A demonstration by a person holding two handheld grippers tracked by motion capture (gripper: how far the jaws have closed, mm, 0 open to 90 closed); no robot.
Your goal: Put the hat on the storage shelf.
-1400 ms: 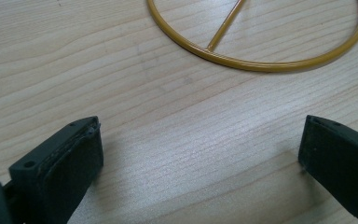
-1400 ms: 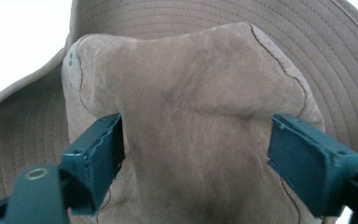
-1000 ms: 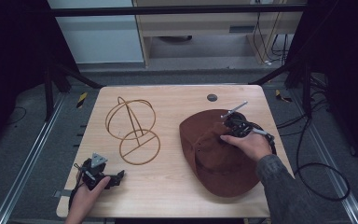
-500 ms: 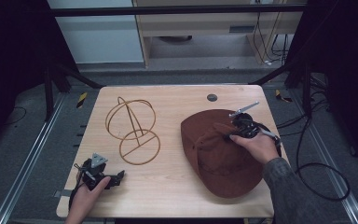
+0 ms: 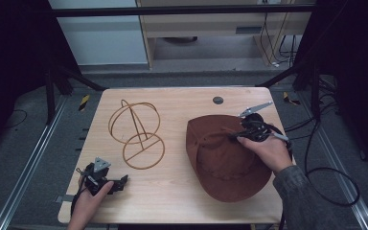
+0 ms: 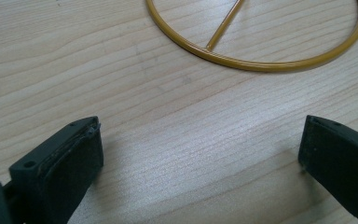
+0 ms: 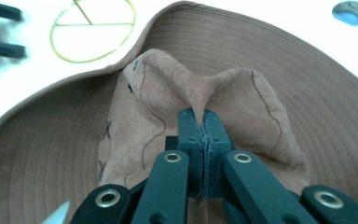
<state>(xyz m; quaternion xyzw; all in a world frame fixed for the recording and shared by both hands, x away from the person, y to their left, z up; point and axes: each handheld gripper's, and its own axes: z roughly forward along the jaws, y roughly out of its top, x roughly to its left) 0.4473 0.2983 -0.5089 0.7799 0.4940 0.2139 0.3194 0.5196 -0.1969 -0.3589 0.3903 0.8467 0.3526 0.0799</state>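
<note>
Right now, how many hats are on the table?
1. The brown hat lies on the table's right side, its crown pinched by the right gripper.

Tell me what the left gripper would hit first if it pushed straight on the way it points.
Probably the base ring of the wire hat stand: it lies ahead of the open left gripper, with bare table between. Depth is hard to judge.

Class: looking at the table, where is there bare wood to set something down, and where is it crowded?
Bare wood: the far strip by the round hole, the middle lane between the wire stand and the brown hat, and the near edge past the left hand-held gripper. The hat crowds the right half.
</note>
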